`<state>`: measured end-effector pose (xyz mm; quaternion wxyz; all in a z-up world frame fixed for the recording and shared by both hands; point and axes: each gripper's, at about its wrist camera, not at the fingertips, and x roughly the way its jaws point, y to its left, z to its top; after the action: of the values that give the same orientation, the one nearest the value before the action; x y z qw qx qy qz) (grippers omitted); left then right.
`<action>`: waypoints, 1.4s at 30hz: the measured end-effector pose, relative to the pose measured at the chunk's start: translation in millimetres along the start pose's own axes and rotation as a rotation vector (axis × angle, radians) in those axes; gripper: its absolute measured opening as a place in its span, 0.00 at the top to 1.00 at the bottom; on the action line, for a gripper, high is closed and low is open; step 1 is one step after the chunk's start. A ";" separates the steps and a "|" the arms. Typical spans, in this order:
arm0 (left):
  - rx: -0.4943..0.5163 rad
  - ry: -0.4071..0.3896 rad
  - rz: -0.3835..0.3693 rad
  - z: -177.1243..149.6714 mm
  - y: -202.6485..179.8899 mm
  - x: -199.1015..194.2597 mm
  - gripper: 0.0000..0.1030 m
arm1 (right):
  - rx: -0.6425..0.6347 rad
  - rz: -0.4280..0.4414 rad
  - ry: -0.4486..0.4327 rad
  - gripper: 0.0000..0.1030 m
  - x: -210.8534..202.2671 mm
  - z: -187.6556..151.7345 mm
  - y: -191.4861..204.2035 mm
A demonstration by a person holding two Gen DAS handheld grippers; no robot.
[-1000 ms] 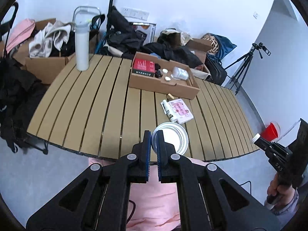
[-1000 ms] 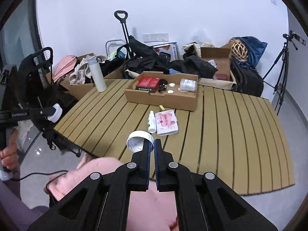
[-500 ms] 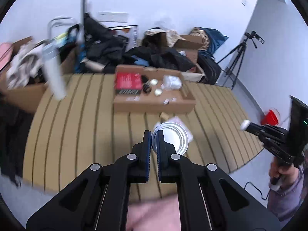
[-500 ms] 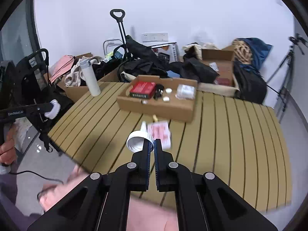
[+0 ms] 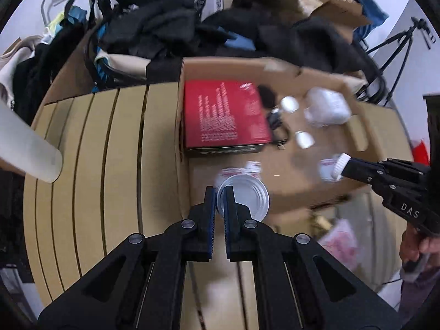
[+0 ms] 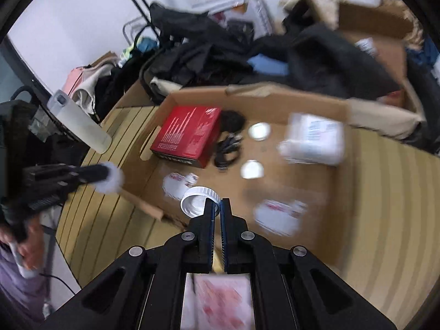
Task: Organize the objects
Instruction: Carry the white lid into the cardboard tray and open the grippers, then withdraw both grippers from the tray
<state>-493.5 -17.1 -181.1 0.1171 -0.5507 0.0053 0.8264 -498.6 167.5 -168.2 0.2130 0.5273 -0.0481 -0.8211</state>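
My left gripper (image 5: 219, 195) is shut on the rim of a clear round container (image 5: 243, 198), held over the near part of an open cardboard box (image 5: 189, 104). My right gripper (image 6: 217, 206) is shut on the rim of a white ribbed lid (image 6: 198, 201), held over the same box (image 6: 338, 192). The right gripper also shows in the left wrist view (image 5: 341, 166) with the lid. The left gripper shows at the left of the right wrist view (image 6: 110, 178). The box holds a red carton (image 5: 224, 115), a black cable (image 6: 228, 148), two small white caps (image 6: 258, 131) and a clear packet (image 6: 313, 137).
The box stands on a slatted wooden table (image 5: 96, 165). A white bottle (image 5: 27, 148) stands at the table's left. A pink-printed packet (image 6: 220, 299) lies on the table before the box. Dark clothes and bags (image 5: 165, 22) are piled behind the table; a tripod (image 5: 396, 38) stands far right.
Both grippers have moved forward from the table's near edge to over the box, carrying the container and the lid. The box now fills the middle of both views.
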 end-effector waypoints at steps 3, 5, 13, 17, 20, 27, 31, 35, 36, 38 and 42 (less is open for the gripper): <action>-0.003 0.001 -0.012 -3.8 5.5 12.6 0.96 | 0.039 0.054 0.031 0.95 30.6 5.5 9.4; -0.005 0.013 0.002 -4.3 7.8 13.3 0.85 | 0.047 0.060 0.050 0.95 38.7 6.6 14.3; -0.007 -0.094 0.034 -12.7 9.9 -66.5 0.59 | 0.011 -0.002 0.001 0.18 -14.2 10.5 32.7; 0.018 -0.142 0.037 -24.7 -4.0 -122.5 0.42 | -0.005 0.024 -0.017 0.17 -53.9 10.5 50.5; 0.046 -0.177 0.062 -35.5 -15.5 -158.4 0.39 | -0.034 -0.001 -0.053 0.17 -94.8 3.1 65.6; 0.074 -0.223 0.064 -87.1 -36.1 -243.4 0.24 | -0.129 -0.085 -0.135 0.17 -209.0 -42.1 93.7; 0.138 -0.263 0.061 -131.6 -53.4 -284.1 0.10 | -0.225 -0.157 -0.151 0.17 -257.3 -90.4 104.8; 0.193 -0.312 0.072 -156.9 -68.3 -310.3 0.04 | -0.264 -0.224 -0.126 0.17 -276.8 -134.2 105.6; 0.192 -0.314 0.071 -159.6 -68.8 -312.3 0.04 | -0.267 -0.224 -0.132 0.17 -282.0 -144.8 106.3; 0.170 -0.321 0.050 -170.9 -67.2 -313.8 0.02 | -0.257 -0.218 -0.147 0.17 -289.3 -157.2 105.5; 0.098 -0.314 0.054 -216.4 -60.9 -293.9 0.02 | -0.204 -0.210 -0.208 0.17 -295.4 -195.5 99.6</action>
<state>-177.1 -42.9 8.9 0.1211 -0.4081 0.0419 0.9039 -191.2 224.2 25.9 0.1724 0.4172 0.0691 -0.8896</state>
